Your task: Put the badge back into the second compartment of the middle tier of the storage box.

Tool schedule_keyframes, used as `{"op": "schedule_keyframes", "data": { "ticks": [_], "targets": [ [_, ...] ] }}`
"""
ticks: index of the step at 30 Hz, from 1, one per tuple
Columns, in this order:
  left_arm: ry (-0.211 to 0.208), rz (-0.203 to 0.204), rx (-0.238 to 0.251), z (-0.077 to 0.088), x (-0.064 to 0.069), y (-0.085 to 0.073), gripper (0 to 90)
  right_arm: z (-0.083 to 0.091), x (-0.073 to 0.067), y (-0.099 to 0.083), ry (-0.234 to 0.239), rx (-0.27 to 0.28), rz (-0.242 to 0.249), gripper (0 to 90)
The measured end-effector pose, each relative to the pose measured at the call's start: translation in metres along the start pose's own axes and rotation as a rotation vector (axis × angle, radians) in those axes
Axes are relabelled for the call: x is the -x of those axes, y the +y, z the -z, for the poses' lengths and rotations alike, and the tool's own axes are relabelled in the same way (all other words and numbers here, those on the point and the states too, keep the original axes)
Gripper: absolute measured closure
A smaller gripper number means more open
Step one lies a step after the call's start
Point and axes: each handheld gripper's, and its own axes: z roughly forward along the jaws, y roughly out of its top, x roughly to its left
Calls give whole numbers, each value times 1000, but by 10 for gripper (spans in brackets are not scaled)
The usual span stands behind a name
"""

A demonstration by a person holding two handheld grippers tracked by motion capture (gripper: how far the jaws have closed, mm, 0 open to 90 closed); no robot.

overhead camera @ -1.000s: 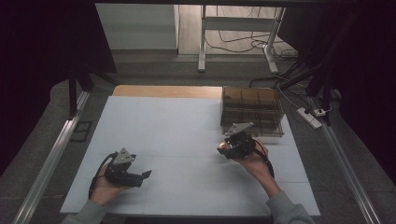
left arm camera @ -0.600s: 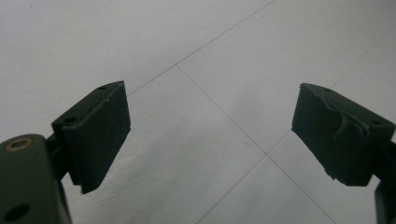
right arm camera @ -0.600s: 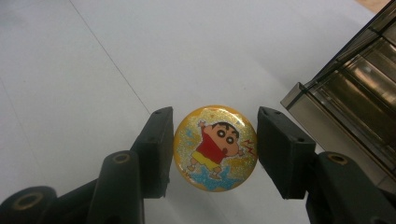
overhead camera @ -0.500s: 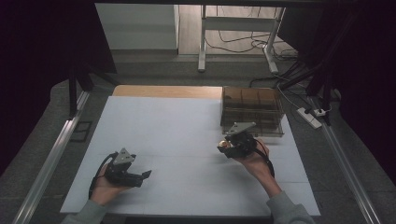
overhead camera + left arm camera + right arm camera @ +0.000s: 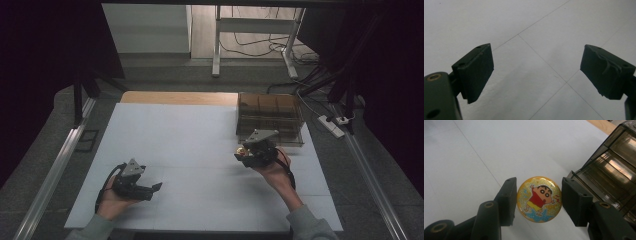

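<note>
The right gripper (image 5: 536, 200) is holding a round cartoon badge (image 5: 539, 199) edge-on between its jaws, just near-left of the smoky drawer box (image 5: 270, 117), while the left gripper (image 5: 150, 189) is sitting wide and empty, well apart at near left.

One badge, one box, two grippers, two hands on one table.

There was one round cartoon badge (image 5: 539, 199), yellow and glittery, with a single figure in a red shirt printed on it. One smoky transparent box (image 5: 270, 117) stood on the table (image 5: 190, 135), which was the sole table in use; how many compartments the box had could not be told. Two grippers were counted, the left gripper (image 5: 150, 190) and the right gripper (image 5: 243, 152), each with two black jaws. Two hands held them, the left hand (image 5: 114, 202) and the right hand (image 5: 276, 170). One white power strip (image 5: 332, 126) lay on the floor.
</note>
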Motion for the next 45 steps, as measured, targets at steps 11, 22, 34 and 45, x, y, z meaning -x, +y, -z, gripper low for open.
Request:
{"op": "schedule_keyframes", "data": {
  "ticks": [11, 22, 34, 45],
  "targets": [
    [0, -1, -1, 0, 0, 0, 119, 6, 3, 0, -16, 34, -8, 474],
    [0, -2, -1, 0, 0, 0, 119, 13, 6, 1, -39, 76, -21, 474],
    [1, -4, -3, 0, 0, 0, 119, 19, 9, 1, -57, 100, -29, 474],
    [1, -3, -2, 0, 0, 0, 119, 25, 14, 0, -75, 118, -39, 474]
  ]
}}
